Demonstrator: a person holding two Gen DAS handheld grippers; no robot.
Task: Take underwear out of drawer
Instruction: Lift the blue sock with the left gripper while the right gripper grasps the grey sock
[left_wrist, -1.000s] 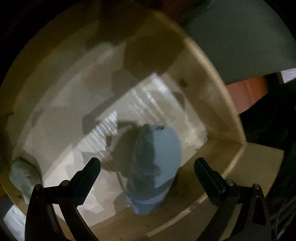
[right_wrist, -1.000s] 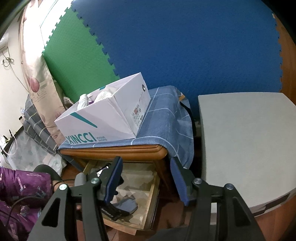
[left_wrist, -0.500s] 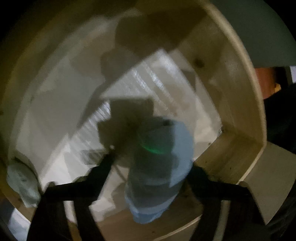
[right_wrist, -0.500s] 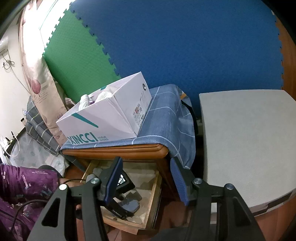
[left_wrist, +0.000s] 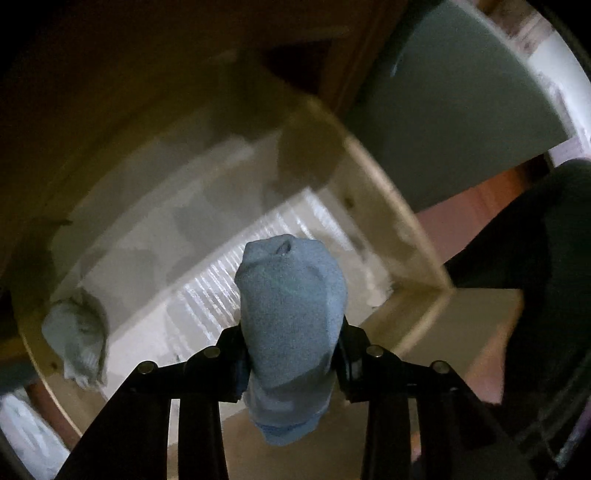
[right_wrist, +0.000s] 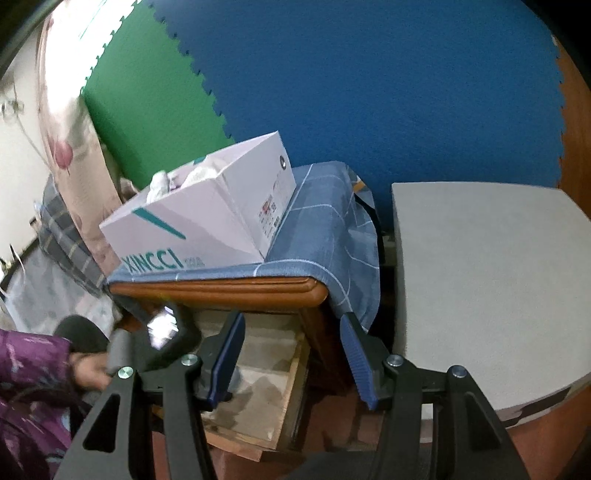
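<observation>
A rolled pale blue underwear (left_wrist: 288, 280) sits between the jaws of my left gripper (left_wrist: 291, 332), which are closing, and the pads press on its sides. It hangs above the floor of the open wooden drawer (left_wrist: 388, 192). A second pale grey-green bundle (left_wrist: 75, 336) lies in the drawer's left corner. In the right wrist view the drawer (right_wrist: 266, 387) stands pulled out under the cabinet. A hand (right_wrist: 88, 369) holds the left gripper's body (right_wrist: 162, 332) over it. My right gripper (right_wrist: 292, 319) hovers above the drawer, open, with nothing between its blue pads.
A white XINCCI box (right_wrist: 192, 236) rests on the cabinet's blue checked cloth (right_wrist: 325, 221). A grey padded surface (right_wrist: 480, 277) lies to the right. Blue (right_wrist: 369, 92) and green (right_wrist: 147, 92) foam mats cover the wall. A purple sleeve (right_wrist: 29, 369) is at lower left.
My left gripper went from wide open around the blue underwear to closed on it, then rose with it off the drawer floor. The right gripper stayed about where it was.
</observation>
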